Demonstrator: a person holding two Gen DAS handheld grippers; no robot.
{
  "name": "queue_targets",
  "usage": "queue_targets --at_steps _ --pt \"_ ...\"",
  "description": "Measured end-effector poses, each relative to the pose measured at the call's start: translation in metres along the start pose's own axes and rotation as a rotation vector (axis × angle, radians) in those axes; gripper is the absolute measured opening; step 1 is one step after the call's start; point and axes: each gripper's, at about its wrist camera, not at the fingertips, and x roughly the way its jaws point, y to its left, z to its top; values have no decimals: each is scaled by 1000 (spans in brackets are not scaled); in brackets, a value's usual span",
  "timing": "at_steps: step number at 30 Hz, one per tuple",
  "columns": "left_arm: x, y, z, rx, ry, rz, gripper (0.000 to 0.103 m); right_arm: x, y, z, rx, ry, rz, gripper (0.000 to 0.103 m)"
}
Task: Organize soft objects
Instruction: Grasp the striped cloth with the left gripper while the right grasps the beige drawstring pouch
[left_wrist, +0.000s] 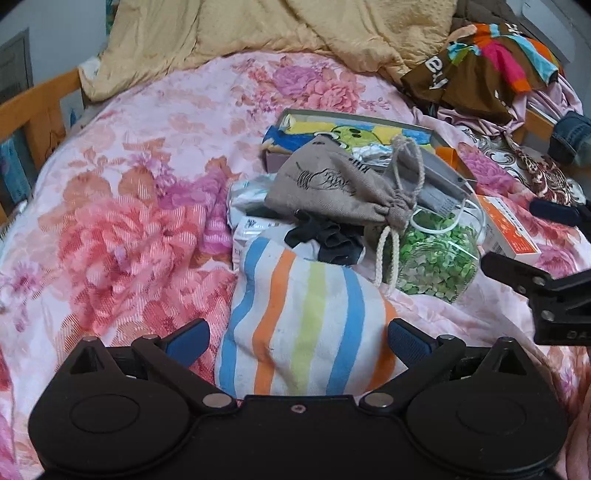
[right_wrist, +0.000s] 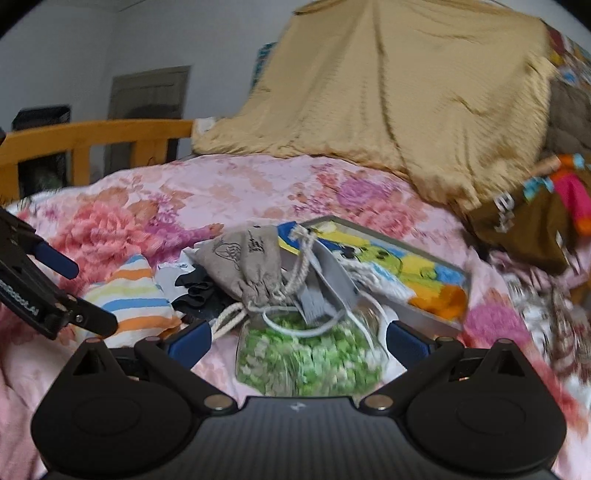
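A: Left tool (left_wrist: 299, 341) — fingers apart, straddling the striped pillow (left_wrist: 299, 325) mid-bed. Risk?

B: Right tool (right_wrist: 299, 343), also agape, flanks the glass jar (right_wrist: 310, 354) — cords from the drawstring pouch (right_wrist: 243, 266) may snag.

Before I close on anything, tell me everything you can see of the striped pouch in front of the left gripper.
The striped pouch is a soft, stuffed cloth bag, off-white with blue, orange and pale green stripes, slightly grubby. It lies on the floral bedspread, nearest item of the pile. Its far end tucks under a dark garment. The left hand-held gripper is open, one finger on each side of its near end; contact is unclear.
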Motion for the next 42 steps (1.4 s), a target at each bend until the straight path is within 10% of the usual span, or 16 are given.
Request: queue_targets --at_steps 17,42 --pt "23 28 6 -189 60 -93 101 64 36 5 -324 -67 -18 83" --pt "40 19 7 -168 107 -172 45 97 55 4 -389 15 -6 49"
